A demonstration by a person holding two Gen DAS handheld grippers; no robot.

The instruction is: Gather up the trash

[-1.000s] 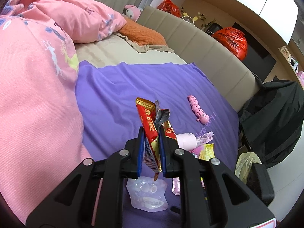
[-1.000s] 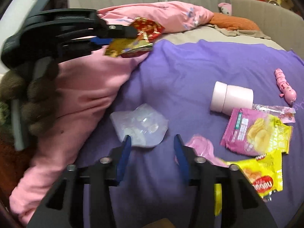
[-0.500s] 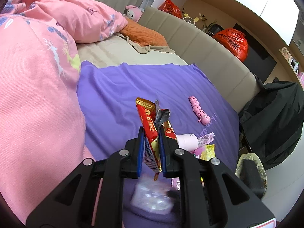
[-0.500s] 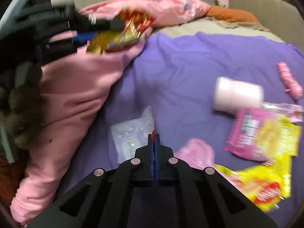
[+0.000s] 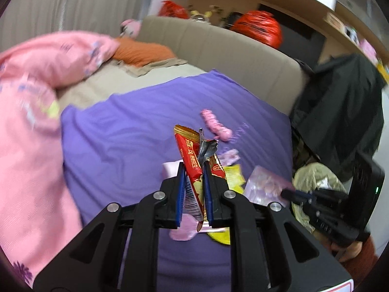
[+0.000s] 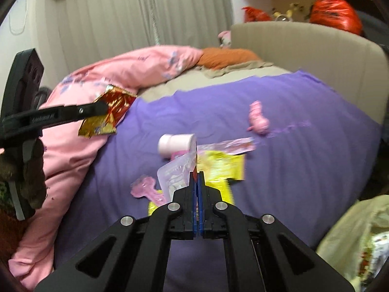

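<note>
My left gripper point(image 5: 193, 170) is shut on a red and gold snack wrapper point(image 5: 192, 150) and holds it above the purple sheet point(image 5: 126, 141); the wrapper also shows in the right wrist view point(image 6: 109, 112). My right gripper point(image 6: 197, 177) is shut on a clear plastic pouch point(image 6: 173, 174), lifted off the sheet; the pouch also shows in the left wrist view point(image 5: 263, 183), near a pale trash bag point(image 5: 313, 180). Yellow wrappers point(image 6: 221, 168), a pink wrapper point(image 6: 143, 187) and a pink cup point(image 6: 176, 143) lie on the sheet.
A pink quilt point(image 6: 97, 82) covers the bed's left side. A pink toy point(image 6: 259, 119) lies further back on the sheet. The beige headboard point(image 6: 304, 46) stands behind, with red bags point(image 6: 335, 7) above it. A black jacket point(image 5: 340, 112) hangs at the right. The trash bag point(image 6: 357, 241) sits at lower right.
My right gripper closed on the clear pouch and lifted it to the right toward the trash bag. My left gripper swung right, still holding the red wrapper.
</note>
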